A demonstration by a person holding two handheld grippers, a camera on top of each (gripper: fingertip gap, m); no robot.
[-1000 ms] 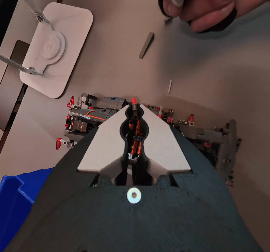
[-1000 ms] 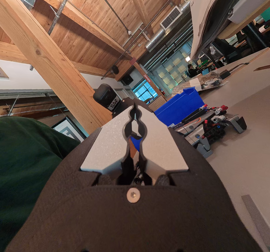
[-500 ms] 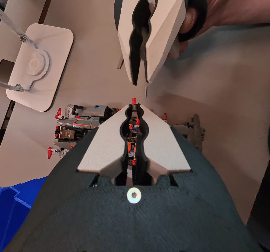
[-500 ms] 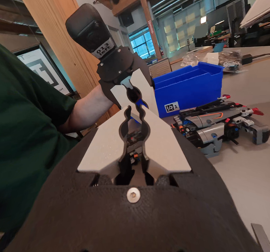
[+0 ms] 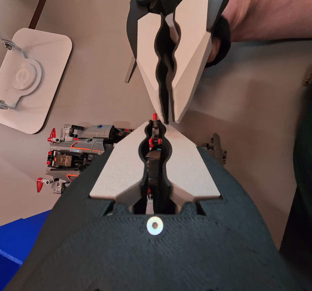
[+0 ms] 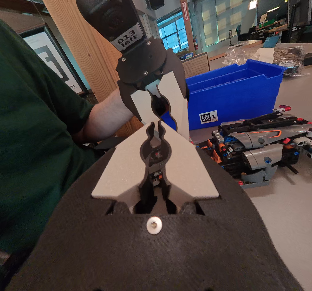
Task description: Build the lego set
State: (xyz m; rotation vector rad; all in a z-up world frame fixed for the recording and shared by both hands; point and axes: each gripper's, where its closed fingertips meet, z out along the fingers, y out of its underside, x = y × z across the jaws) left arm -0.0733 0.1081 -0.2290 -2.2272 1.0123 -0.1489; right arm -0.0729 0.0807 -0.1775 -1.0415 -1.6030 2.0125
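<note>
Lego spaceship model (image 5: 74, 158) lying on grey surface (image 5: 94, 73), beside blue bin (image 6: 236, 95). Left tool (image 5: 154, 122) nearly closed, clamped on small lego subassembly with red pin (image 5: 154, 116). Right tool (image 5: 168, 121) tip-to-tip with left, almost shut; contents not discernible. White stand base (image 5: 32, 80) and grey strip (image 5: 130, 71) farther off.

Two hand-held grippers (image 5: 156, 124) (image 5: 168, 120), one blue bin (image 6: 236, 95)
</note>
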